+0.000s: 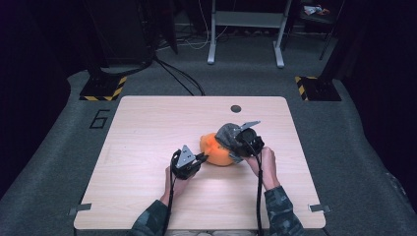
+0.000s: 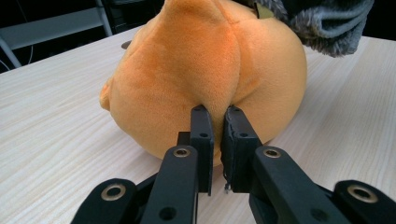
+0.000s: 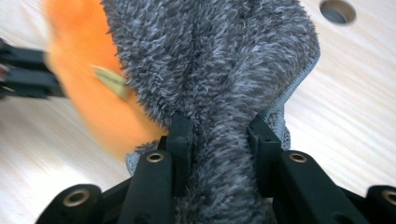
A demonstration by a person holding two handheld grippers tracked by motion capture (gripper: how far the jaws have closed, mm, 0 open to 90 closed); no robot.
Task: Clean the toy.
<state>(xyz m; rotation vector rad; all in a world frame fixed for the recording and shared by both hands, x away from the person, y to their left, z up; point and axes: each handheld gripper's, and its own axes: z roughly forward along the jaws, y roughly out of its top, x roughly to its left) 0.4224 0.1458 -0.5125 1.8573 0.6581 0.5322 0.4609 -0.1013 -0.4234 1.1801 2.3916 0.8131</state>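
Toy: orange plush (image 1: 218,150) lies mid-table (image 1: 147,128).
Left gripper (image 1: 199,158): jaws nearly together, pinching a fold of the plush's near side.
Right gripper (image 1: 236,147): jaws clamp a bunched grey cloth (image 1: 227,133).
Cloth: draped over the plush's top, touching it.

A rectangular table (image 1: 147,147) of pale wood-grain laminate with rounded corners stands on grey carpet; a small round dark hole (image 1: 236,108) sits near its far edge, right of the middle; an orange plush toy with a rounded body (image 1: 216,150) rests directly on the tabletop, a little right of centre; two small grey tabs stick out at the near corners, one at the left (image 1: 79,209), one at the right (image 1: 319,208).
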